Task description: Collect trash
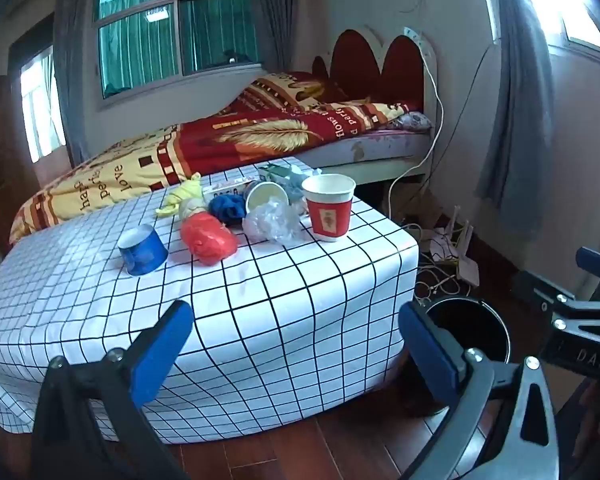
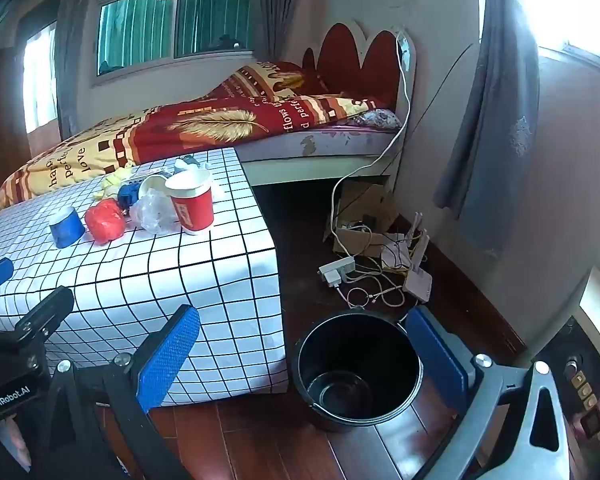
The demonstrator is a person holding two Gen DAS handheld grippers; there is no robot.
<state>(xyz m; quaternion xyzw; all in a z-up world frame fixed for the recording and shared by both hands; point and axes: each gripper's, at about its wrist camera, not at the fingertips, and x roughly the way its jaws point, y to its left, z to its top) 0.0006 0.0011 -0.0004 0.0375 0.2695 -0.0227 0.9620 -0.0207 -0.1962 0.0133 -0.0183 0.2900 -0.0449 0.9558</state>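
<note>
— So, where do we stand? Both tools look idle to us.

— They are. Our left gripper (image 1: 296, 340) has its blue pads spread wide with nothing between them, and our right gripper (image 2: 304, 352) is spread just as wide — empty too.

— And the trash?

— All of it sits on the table (image 1: 260, 300), clustered toward the far right part of the top, ahead of both tools and above them. From near to far: a blue cup (image 1: 142, 250) upside down, a red bag (image 1: 208, 240), a clear bag (image 1: 270, 222), then the red cup (image 1: 329, 207) upright by the right edge. Behind those lie a white cup (image 1: 266, 200) on its side, a blue rag (image 1: 228, 208) and a yellow rag (image 1: 182, 198).

— Where does it go?

— Into the bin (image 2: 358, 372), we judge. It stands on the floor just beside the table's near right corner, mouth up, nothing in it.

— Which hand leads, then?

— The bin sits between the right gripper's pads in its own view, so that hand is the nearer to it. The left looks squarely over the table, so we'd send it for the blue cup — the nearest piece.
</note>
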